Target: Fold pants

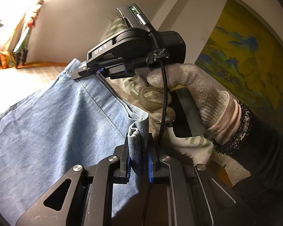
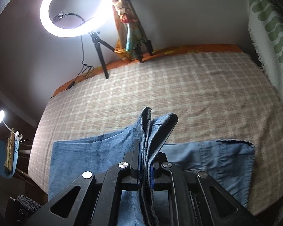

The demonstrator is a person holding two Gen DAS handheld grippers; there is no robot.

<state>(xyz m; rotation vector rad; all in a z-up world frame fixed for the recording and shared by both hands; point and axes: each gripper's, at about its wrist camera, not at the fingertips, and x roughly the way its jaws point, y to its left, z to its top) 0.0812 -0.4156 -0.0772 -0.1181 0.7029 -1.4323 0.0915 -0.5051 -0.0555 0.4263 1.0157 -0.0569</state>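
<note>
Two tools, left tool [image 1: 137,162] and "DAS"-marked right tool [image 2: 146,171], each clamp folded denim pants [image 2: 217,160].

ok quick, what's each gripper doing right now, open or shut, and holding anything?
Left tongs: shut on a bunched edge of the blue denim pants.
Right tongs: shut on folded layers of the same pants.

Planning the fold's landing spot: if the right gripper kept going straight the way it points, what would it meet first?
Probably the flat blue denim pants on the checked bedcover; the right gripper, jaws shut on a denim fold, angles downward. Depth is uncertain.
</note>
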